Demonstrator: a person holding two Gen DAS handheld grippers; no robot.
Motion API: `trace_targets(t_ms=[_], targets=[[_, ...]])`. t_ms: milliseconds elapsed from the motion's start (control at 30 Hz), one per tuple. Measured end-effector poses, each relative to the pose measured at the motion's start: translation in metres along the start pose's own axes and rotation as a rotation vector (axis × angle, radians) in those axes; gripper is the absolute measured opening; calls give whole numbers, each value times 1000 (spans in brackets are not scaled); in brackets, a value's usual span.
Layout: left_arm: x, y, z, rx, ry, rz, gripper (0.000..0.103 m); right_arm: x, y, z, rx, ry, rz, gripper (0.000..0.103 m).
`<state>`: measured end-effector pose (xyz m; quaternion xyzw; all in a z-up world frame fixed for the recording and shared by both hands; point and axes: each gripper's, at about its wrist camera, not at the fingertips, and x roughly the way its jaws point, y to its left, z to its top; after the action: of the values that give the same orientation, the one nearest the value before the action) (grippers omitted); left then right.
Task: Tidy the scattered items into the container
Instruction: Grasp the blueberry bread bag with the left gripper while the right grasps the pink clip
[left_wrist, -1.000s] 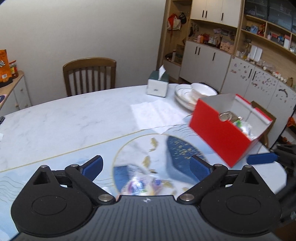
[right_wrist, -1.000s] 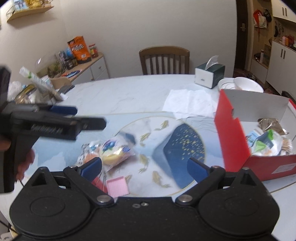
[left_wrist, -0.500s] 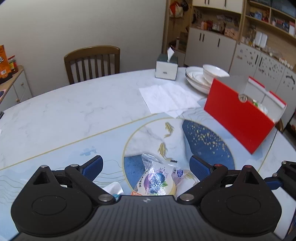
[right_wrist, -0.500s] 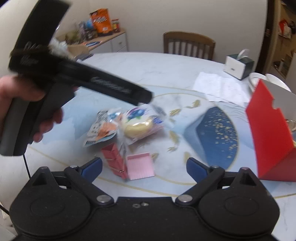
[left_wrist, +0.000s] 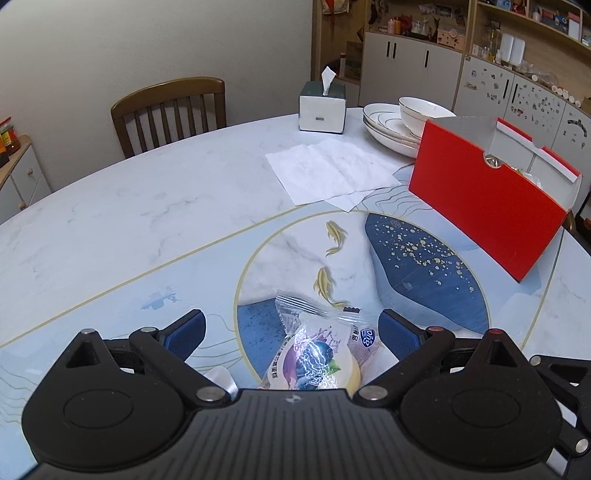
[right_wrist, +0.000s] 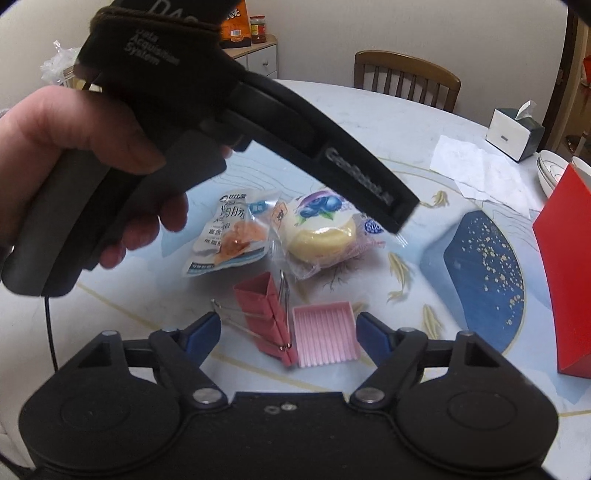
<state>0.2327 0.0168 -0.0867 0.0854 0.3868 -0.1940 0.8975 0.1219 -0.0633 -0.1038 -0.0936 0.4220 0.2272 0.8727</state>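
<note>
Now both grippers are dropping closer to the scattered items, well apart from the red box (right_wrist: 561, 273). Right gripper (right_wrist: 288, 332) is closing, its jaws around the pink comb-like piece (right_wrist: 325, 334) and binder clips (right_wrist: 267, 314), not yet pinching. Left gripper (left_wrist: 291, 332), spread, is framing the blueberry bun packet (left_wrist: 317, 354). Its handle reads "Data Acquisition System".

Beyond my tongs I saw a marble table (left_wrist: 110, 221), a wooden chair (left_wrist: 170, 110) against a plain wall (left_wrist: 147, 44), and pale cupboards (left_wrist: 413, 70) with cluttered shelves (left_wrist: 535, 22) further off to the right.
</note>
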Motion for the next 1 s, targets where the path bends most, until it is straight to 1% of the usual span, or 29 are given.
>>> trace_targets(t_ms=[233, 333, 400, 467, 533, 567, 600, 667, 733, 800, 933, 1000], targets=[[6, 0, -3, 16, 5, -11, 100, 5, 5, 0, -19, 9, 4, 70], [7, -1, -3, 27, 3, -32, 100, 6, 5, 0, -20, 13, 4, 68], [7, -4, -3, 42, -1, -46, 99, 7, 6, 0, -26, 16, 4, 67], [9, -8, -5, 65, 3, -50, 98, 9, 7, 0, -29, 20, 7, 63], [11, -10, -6, 85, 15, -56, 89, 10, 8, 0, -33, 23, 9, 61], [13, -11, -8, 90, 23, -57, 81, 11, 9, -1, -36, 25, 9, 59], [14, -11, -8, 90, 31, -62, 77, 12, 10, -2, -39, 27, 9, 58], [15, -11, -10, 82, 33, -72, 74, 13, 12, -3, -47, 29, 10, 54], [14, -12, -10, 85, 28, -76, 69, 13, 13, -3, -53, 29, 11, 51], [14, -13, -10, 88, 28, -86, 60, 13, 14, -3, -56, 28, 13, 48], [14, -13, -10, 82, 28, -92, 57, 14, 17, -3, -73, 26, 17, 48], [13, -13, -11, 79, 28, -95, 55, 15, 18, -2, -77, 22, 21, 48]])
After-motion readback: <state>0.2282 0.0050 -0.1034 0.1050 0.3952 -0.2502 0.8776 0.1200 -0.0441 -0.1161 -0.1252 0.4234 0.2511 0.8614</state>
